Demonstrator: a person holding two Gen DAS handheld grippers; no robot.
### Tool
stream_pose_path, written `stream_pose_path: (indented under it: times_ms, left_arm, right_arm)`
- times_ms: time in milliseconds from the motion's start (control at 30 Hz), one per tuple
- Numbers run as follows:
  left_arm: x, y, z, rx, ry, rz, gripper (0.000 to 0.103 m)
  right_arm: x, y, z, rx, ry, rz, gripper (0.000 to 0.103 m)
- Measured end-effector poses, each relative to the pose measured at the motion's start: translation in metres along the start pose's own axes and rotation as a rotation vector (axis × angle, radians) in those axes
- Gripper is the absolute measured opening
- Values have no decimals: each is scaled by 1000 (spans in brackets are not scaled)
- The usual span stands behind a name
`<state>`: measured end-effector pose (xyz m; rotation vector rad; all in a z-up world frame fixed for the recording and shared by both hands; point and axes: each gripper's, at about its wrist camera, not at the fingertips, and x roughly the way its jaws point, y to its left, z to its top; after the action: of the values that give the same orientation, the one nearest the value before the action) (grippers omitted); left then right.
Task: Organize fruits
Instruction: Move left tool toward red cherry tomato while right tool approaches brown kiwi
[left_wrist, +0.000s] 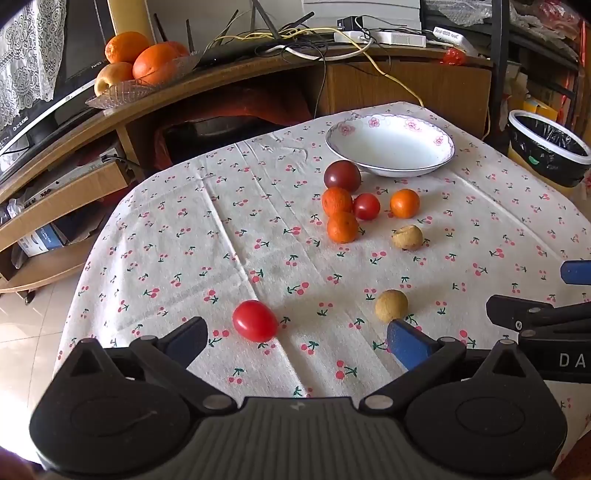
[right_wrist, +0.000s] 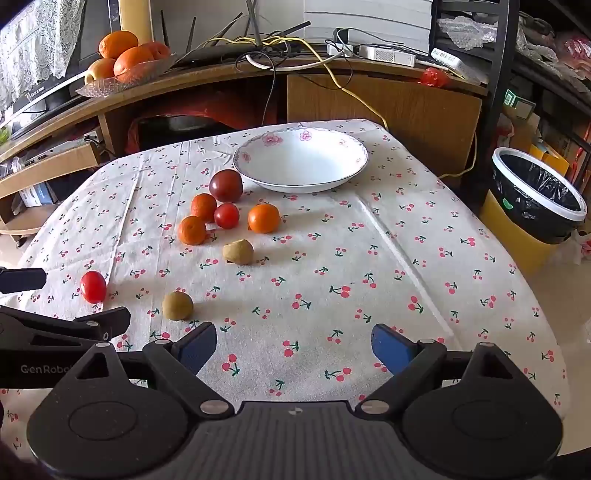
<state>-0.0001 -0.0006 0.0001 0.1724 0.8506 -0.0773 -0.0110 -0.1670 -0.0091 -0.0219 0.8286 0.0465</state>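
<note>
A white floral bowl (left_wrist: 389, 146) (right_wrist: 301, 158) stands empty at the far side of the cherry-print tablecloth (left_wrist: 221, 221). In front of it lie a dark red tomato (left_wrist: 342, 176) (right_wrist: 226, 185), three small oranges (left_wrist: 336, 201), a small red tomato (left_wrist: 366, 206) and a tan longan (left_wrist: 407, 237) (right_wrist: 238, 252). Nearer sit a red cherry tomato (left_wrist: 255, 320) (right_wrist: 93, 287) and a second longan (left_wrist: 391, 305) (right_wrist: 177, 305). My left gripper (left_wrist: 295, 338) is open, the cherry tomato just ahead of its left finger. My right gripper (right_wrist: 293, 345) is open over bare cloth.
A wooden desk (left_wrist: 258, 70) behind the table carries a glass dish of large oranges (left_wrist: 144, 62) and tangled cables. A bin with a black liner (right_wrist: 535, 199) stands on the floor to the right. The table edge drops to tiled floor on the left.
</note>
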Motion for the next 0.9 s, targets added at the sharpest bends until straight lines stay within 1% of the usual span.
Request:
stream_pose_path:
  times_ms: [300, 367, 900]
  left_arm:
    - [0, 0, -7, 3, -14, 0, 103]
    - [0, 2, -2, 3, -6, 2, 103]
    - [0, 5, -2, 19, -18, 16, 103]
  right_arm:
    - [1, 0, -1, 1, 2, 6, 85]
    - [1, 0, 0, -1, 3, 10, 84]
    - [5, 7, 0, -19, 10, 18, 82]
